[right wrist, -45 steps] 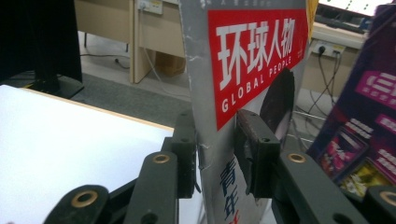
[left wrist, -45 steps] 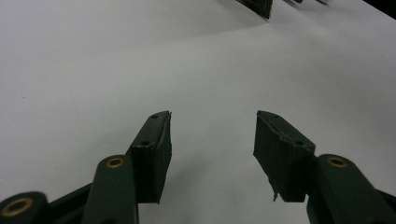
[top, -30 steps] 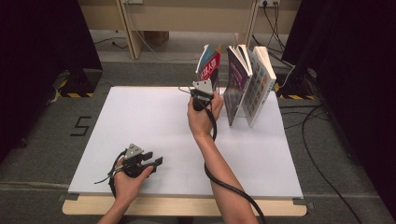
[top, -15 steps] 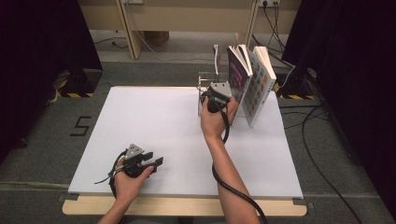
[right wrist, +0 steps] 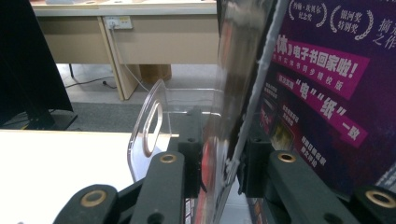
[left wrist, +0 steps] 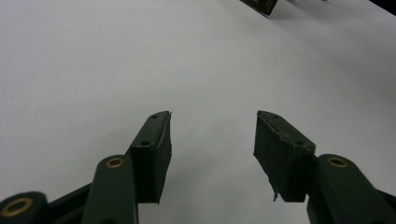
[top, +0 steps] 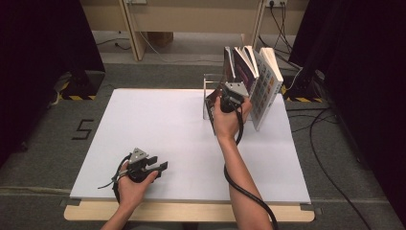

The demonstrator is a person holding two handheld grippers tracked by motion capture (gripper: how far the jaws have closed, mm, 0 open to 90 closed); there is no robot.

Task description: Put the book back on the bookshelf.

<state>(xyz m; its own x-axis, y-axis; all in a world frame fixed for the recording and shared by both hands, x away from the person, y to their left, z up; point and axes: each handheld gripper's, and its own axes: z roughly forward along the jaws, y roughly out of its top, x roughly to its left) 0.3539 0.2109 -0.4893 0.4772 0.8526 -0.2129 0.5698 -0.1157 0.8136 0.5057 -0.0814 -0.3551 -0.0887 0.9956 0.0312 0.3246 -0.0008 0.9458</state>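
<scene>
My right gripper [top: 230, 84] reaches into a clear acrylic book stand [top: 208, 97] at the table's far right. In the right gripper view a thin glossy book [right wrist: 233, 70] stands upright, edge-on, between the jaws of my right gripper [right wrist: 223, 127]. The jaws have just been opening and I see no firm pinch on it. Beside it stands a purple-covered book [right wrist: 322, 93] with white print. More books [top: 262, 86] lean in the stand. My left gripper [top: 161, 164] rests near the table's front left, open, with only bare tabletop between the jaws of my left gripper [left wrist: 212, 123].
The white table [top: 167, 120] stretches wide between the two hands. The stand's clear end wall with a handle slot [right wrist: 150, 122] rises left of the right jaws. Cables [top: 330, 139] lie on the floor at the right, and a wooden desk [top: 191, 19] stands beyond.
My right hand carried a tilted book rightward into the stand, where it now stands upright next to the other books. The left hand has stayed put.
</scene>
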